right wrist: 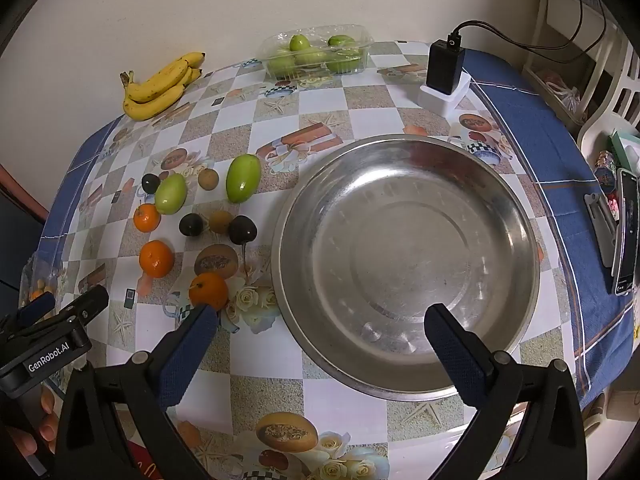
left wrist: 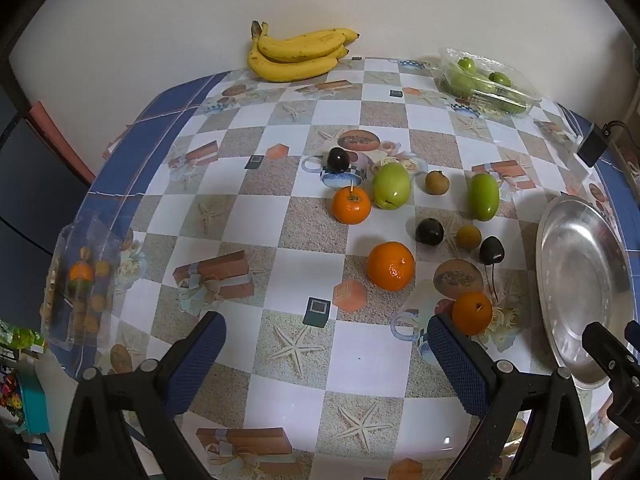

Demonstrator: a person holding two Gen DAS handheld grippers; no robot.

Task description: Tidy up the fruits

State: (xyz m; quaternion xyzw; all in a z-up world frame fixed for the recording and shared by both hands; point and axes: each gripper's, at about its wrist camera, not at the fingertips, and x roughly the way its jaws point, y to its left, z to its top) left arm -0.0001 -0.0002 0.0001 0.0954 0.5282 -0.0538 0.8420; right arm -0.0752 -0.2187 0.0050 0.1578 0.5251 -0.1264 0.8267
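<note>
Loose fruit lies on the patterned table: three oranges, the nearest [left wrist: 472,313] [right wrist: 208,290], the middle one [left wrist: 391,266] [right wrist: 156,258] and the far one [left wrist: 351,205] [right wrist: 147,217]. There are two green fruits [left wrist: 392,185] [left wrist: 484,196], dark plums [left wrist: 429,231] [left wrist: 491,250] and small brown fruits [left wrist: 468,237]. An empty steel bowl [left wrist: 580,280] [right wrist: 404,264] stands to the right. My left gripper [left wrist: 326,354] is open and empty, its right finger beside the nearest orange. My right gripper [right wrist: 320,334] is open and empty over the bowl's near rim.
Bananas [left wrist: 300,54] [right wrist: 160,84] and a clear tray of green fruit [left wrist: 486,82] [right wrist: 316,56] sit at the far edge by the wall. A plastic bag of small fruit [left wrist: 82,280] is at the left edge. A black charger [right wrist: 444,68] and a phone [right wrist: 626,232] stand right.
</note>
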